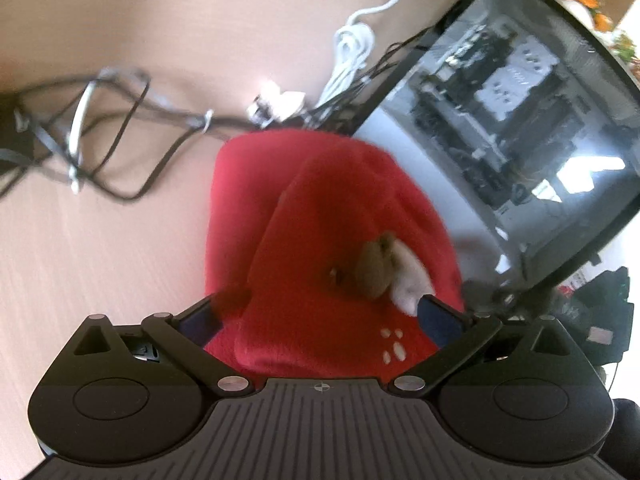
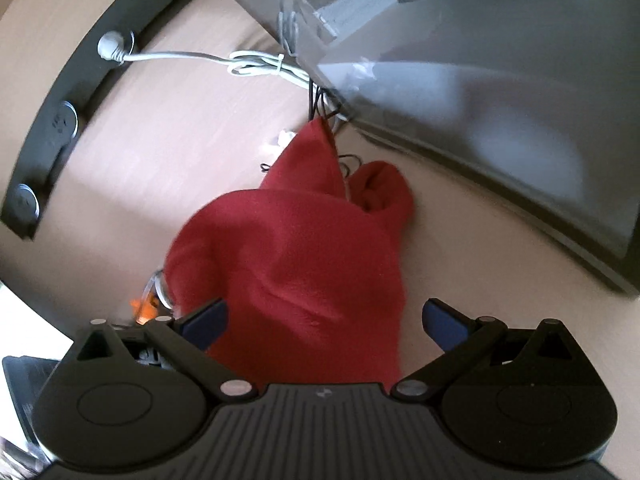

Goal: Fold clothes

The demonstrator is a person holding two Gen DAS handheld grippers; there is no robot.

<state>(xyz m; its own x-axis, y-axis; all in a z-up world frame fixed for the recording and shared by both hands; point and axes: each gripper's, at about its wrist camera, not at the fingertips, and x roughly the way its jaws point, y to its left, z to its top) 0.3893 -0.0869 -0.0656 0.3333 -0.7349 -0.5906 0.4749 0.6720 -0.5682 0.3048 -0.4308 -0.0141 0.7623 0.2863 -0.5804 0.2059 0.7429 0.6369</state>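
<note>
Soft red fleece garment (image 1: 328,216) bunched at centre frame in both wrist views, lying on the pale wooden tabletop (image 1: 100,248). Brown-and-white bear patch (image 1: 384,272) showing just right of centre. Left gripper (image 1: 320,320) spread wide, blue pads (image 1: 438,322) either side of the cloth, gripping nothing. Right gripper (image 2: 324,320) likewise wide open, empty. Glass-sided black computer case (image 1: 520,120) at upper right; tangled black cables (image 1: 100,132) upper left; white cord (image 2: 240,62) along top.
</note>
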